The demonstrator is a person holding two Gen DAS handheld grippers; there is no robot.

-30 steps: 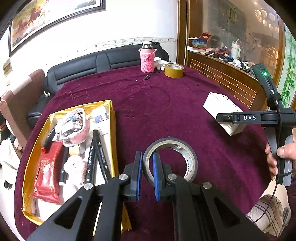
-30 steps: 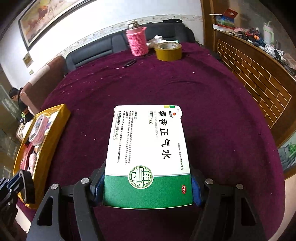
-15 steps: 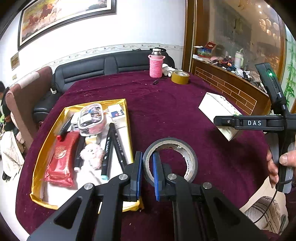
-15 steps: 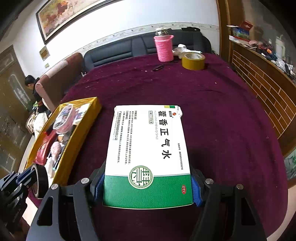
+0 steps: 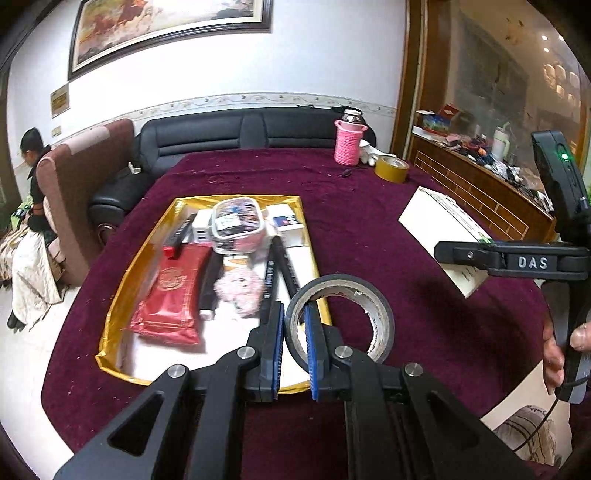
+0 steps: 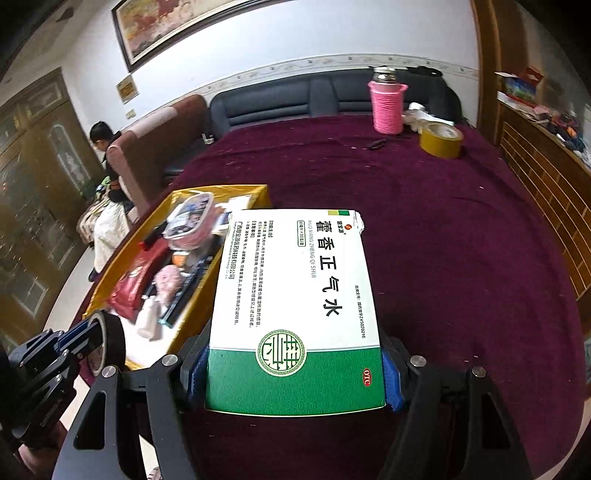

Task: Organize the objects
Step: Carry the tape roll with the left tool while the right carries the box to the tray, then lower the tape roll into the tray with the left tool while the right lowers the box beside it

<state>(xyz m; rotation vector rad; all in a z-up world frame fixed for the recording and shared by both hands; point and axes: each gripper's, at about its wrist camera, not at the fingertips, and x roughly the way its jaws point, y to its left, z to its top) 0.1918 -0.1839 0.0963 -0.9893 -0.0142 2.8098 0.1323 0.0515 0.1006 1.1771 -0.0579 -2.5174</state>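
The right gripper (image 6: 291, 373) clamps a white and green medicine box (image 6: 295, 295) by its sides. Left of the box lies a gold tray (image 6: 221, 194), with the left gripper (image 6: 86, 332) pinching a tape roll (image 6: 110, 341) at its near end

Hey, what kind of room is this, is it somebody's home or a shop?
Most likely a home living room: a black sofa behind the cloth-covered table, a framed painting on the wall, and a cluttered wooden counter to the side.
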